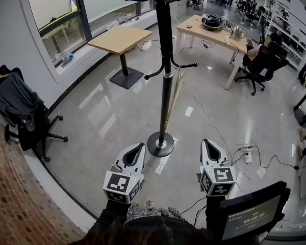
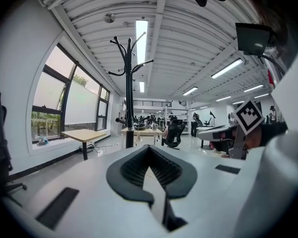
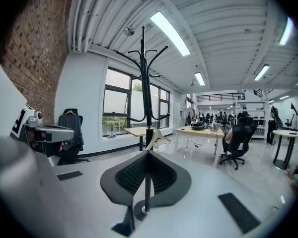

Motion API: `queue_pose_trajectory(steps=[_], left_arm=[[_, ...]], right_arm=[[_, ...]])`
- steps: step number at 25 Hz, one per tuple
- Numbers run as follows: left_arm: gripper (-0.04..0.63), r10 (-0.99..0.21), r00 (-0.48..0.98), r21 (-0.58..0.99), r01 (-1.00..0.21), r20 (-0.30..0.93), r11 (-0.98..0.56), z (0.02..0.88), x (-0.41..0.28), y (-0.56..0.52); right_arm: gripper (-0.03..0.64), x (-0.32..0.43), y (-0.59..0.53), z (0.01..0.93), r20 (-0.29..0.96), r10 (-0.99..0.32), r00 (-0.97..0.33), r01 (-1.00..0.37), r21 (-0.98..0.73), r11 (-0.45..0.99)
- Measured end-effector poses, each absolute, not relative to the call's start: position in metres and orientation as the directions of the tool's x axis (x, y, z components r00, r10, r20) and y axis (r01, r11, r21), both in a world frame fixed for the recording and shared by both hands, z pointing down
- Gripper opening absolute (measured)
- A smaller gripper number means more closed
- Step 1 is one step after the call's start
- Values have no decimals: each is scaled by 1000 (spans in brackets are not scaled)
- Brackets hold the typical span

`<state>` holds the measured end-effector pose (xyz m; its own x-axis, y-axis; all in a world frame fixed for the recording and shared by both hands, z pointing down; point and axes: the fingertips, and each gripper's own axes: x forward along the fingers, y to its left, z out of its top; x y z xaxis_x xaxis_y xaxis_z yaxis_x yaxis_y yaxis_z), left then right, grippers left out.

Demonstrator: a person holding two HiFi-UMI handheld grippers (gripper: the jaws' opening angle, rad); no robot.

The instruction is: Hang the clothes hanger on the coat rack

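1. holding nothing: your left gripper (image 1: 141, 147) and right gripper (image 1: 207, 144) sit low in the head view, each with its jaws closed tip to tip, well short of the rack.
2. the clothes hanger (image 3: 157, 137) shows pale against the pole of the coat rack (image 1: 166, 86), just right of it at mid-frame in the right gripper view. in the head view it is only a thin slanted strip beside the pole. you cannot tell from these views whether it hangs from something low or leans there.
3. it looks like wood, so judge it light, stiff and smooth. it will likely swing or slip in a loose pinch.
4. spread the jaws first, then pinch a flat shoulder arm close to the neck. that leaves the hook free for a peg (image 1: 186, 66).
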<state>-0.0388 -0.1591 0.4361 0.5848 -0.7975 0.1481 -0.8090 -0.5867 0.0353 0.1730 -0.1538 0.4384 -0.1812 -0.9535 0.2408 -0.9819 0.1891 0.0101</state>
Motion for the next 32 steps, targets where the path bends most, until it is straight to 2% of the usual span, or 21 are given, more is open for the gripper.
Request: queue_pose_trajectory(steps=[11,32], left_arm=[[6,-817,556,21,-828,150,-560,434,-9,-94],[6,-853,507,-4,-859,123,-512,424,-7,-44]], right_arm=[[11,191,-95,441,223,-950,-220,-975,-17,222],[9,189,-51,439,228,-941,-250,-967,-21,252]])
